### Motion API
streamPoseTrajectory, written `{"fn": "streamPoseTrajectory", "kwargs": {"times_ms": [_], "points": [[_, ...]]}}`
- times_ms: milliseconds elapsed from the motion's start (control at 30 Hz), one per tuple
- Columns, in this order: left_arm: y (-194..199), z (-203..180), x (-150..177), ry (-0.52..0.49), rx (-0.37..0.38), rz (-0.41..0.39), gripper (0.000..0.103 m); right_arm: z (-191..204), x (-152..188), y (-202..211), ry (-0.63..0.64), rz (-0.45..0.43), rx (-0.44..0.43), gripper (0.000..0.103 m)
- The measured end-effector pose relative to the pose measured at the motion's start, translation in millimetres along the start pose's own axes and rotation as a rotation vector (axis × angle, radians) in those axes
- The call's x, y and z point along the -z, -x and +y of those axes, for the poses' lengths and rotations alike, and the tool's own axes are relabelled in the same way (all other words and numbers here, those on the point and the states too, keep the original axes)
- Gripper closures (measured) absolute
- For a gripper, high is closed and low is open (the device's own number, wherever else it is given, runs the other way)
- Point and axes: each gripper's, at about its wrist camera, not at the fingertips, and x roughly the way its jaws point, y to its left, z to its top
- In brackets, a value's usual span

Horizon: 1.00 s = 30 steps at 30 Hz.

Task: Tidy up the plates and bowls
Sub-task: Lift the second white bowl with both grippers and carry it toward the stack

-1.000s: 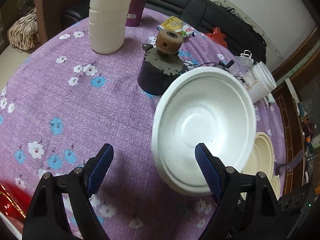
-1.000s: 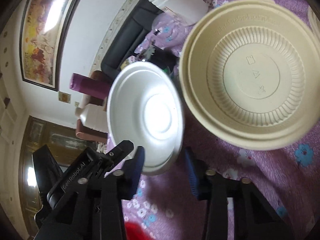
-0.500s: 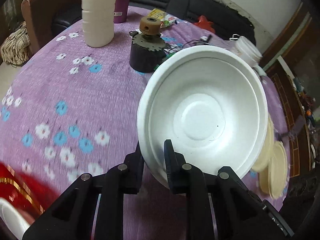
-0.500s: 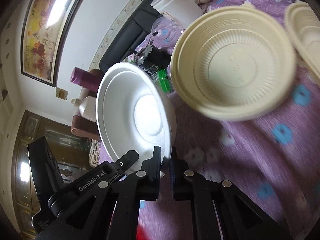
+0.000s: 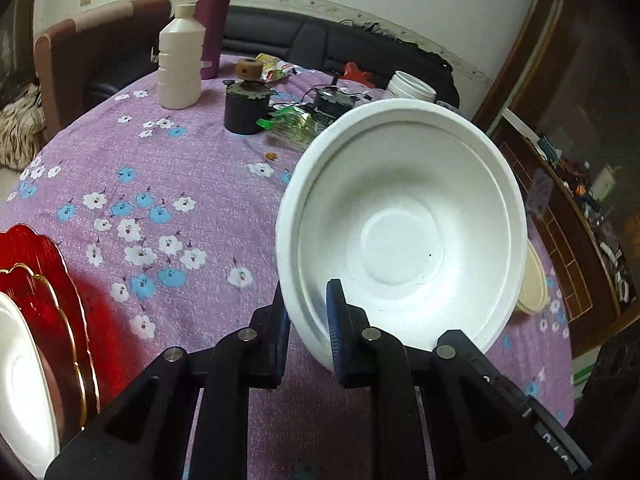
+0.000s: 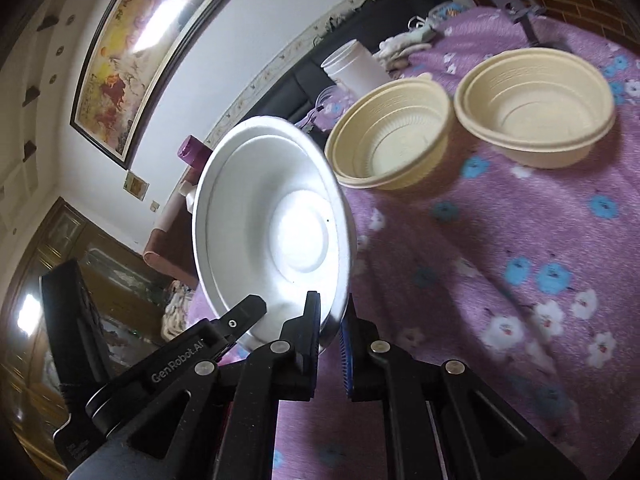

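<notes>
My left gripper (image 5: 307, 320) is shut on the rim of a white foam bowl (image 5: 404, 236), held tilted above the purple flowered tablecloth (image 5: 160, 184). My right gripper (image 6: 330, 330) is shut on the rim of a white foam bowl (image 6: 272, 224), also lifted and tilted. I cannot tell whether it is the same bowl. Two cream ribbed bowls (image 6: 394, 136) (image 6: 536, 104) sit on the cloth beyond the right gripper; one shows behind the white bowl in the left view (image 5: 532, 284). A red gold-edged plate (image 5: 44, 280) with a white plate (image 5: 20, 376) on it lies at the left edge.
At the table's far side stand a white bottle (image 5: 180, 68), a purple flask (image 5: 214, 26), a black motor-like object (image 5: 246, 106), a green wrapper (image 5: 294, 124) and a white tub (image 5: 410, 86). A dark sofa (image 5: 320, 48) runs behind the table.
Both grippers closed on the white bowl's rim, then lifted it and pulled back. The red and white plates have come into the left view.
</notes>
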Motion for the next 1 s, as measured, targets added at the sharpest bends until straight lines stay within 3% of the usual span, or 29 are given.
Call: {"fn": "streamPoseTrajectory", "kwargs": {"times_ms": [400,1000], "points": [[3,-3,12,-0.027,0.000,-0.097,0.088,1,5,3,0.048,-0.074,-0.011,0.094],[-1,-4,16,-0.070,-0.001,-0.096,0.087,-2,6,1,0.043,-0.077,0.003,0.094]]}}
